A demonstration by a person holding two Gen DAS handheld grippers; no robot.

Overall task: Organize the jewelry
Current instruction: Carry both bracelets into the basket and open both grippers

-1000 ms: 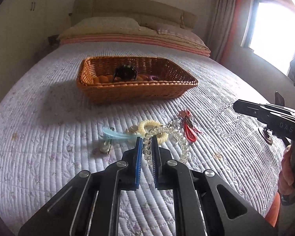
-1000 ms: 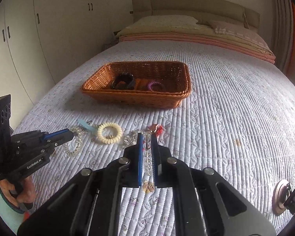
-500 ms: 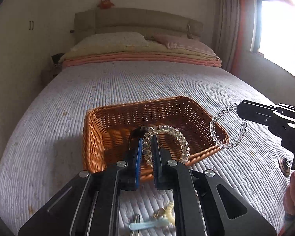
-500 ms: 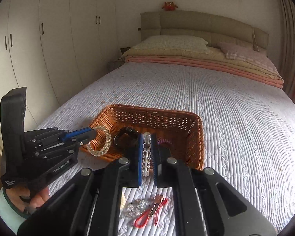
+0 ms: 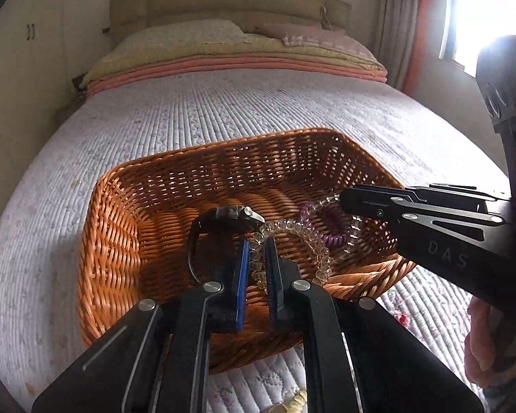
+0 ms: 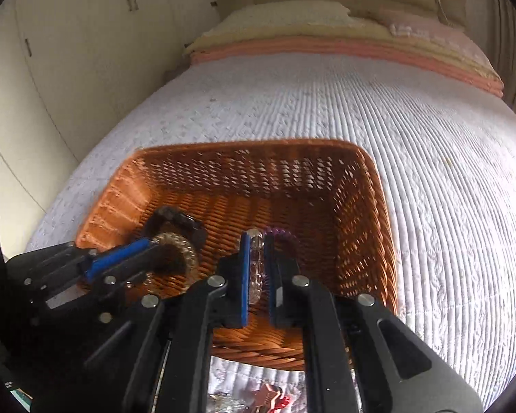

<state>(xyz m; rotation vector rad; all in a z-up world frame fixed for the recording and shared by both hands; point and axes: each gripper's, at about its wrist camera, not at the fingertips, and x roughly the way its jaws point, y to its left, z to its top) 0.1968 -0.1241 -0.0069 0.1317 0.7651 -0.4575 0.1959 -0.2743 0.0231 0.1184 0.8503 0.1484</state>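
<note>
1. Left gripper (image 5: 257,268), jaws nearly together, pinching a clear bead bracelet (image 5: 294,241) that loops up and right above the basket's floor.
2. Right gripper (image 6: 256,268), jaws likewise drawn in, clamping a second clear bead bracelet (image 6: 254,268) held upright between the blue pads (image 6: 245,275).
3. Both grippers poised over the near half of the wicker basket (image 5: 127,241), left one toward its left side, right one nearer the middle.
4. Below, inside the basket: a black watch (image 5: 228,220) on the left, a purple coil bracelet (image 5: 326,223) to its right, just behind the right gripper's tips.
5. Nearer than the basket, on the quilted bed (image 6: 430,172): a red star charm (image 6: 268,401) and a cream bead bracelet (image 5: 297,401), only partly visible.
6. Farther back: stacked pillows (image 5: 196,39) against a padded headboard (image 5: 223,8).
</note>
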